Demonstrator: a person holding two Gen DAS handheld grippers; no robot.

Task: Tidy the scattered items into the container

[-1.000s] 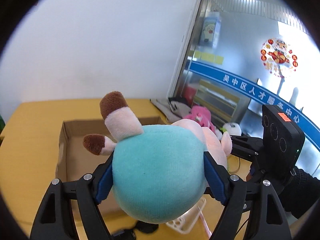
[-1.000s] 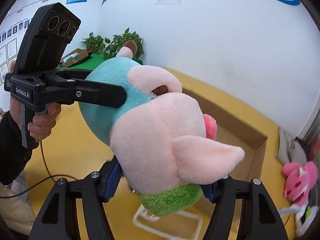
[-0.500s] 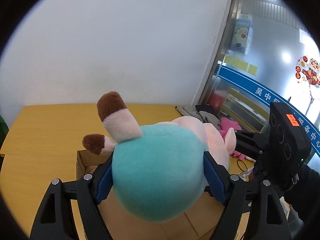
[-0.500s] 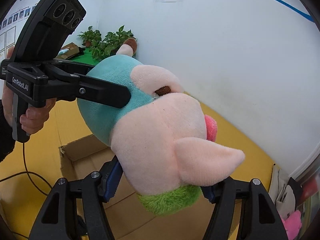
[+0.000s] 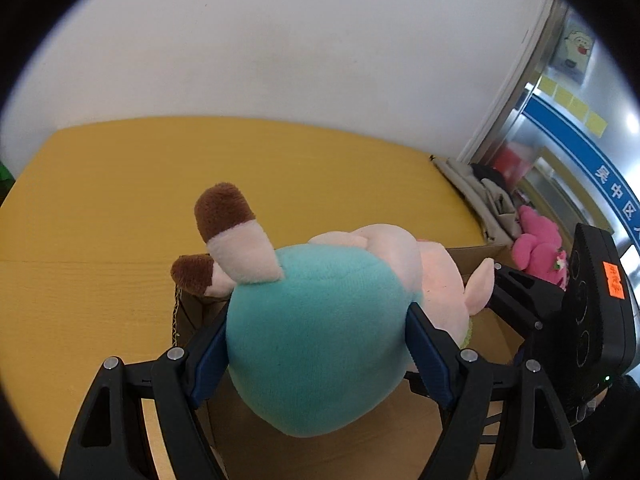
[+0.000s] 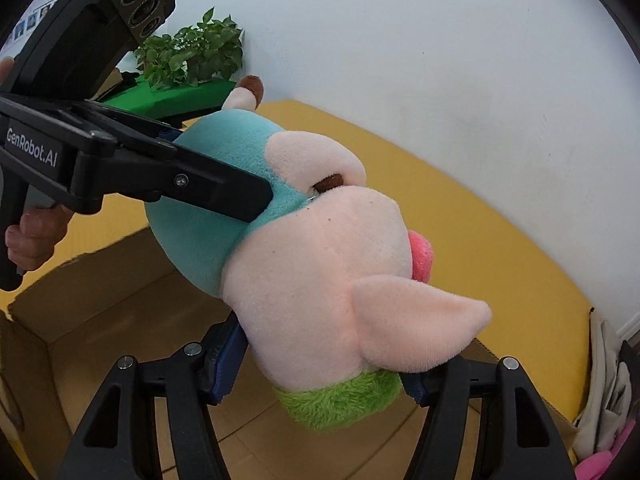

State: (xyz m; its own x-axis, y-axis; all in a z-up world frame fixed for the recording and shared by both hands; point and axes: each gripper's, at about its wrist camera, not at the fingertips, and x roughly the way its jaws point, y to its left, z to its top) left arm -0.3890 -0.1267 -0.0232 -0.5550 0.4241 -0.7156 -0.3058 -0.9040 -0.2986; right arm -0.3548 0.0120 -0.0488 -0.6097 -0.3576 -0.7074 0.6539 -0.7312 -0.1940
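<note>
A plush pig toy with a teal body, pink head and brown-tipped feet is held in the air by both grippers. My left gripper is shut on its teal body. My right gripper is shut on its pink head near the green collar. The toy hangs above an open cardboard box, whose brown floor shows beneath it in both views. The left gripper's body also shows in the right wrist view.
The box stands on a yellow table against a white wall. A pink plush and grey cloth lie past the table's right end. Green plants stand at the far left.
Both grippers have carried the pig forward and lower over the box; the box floor now fills the space under the toy. Both grips are unchanged.
</note>
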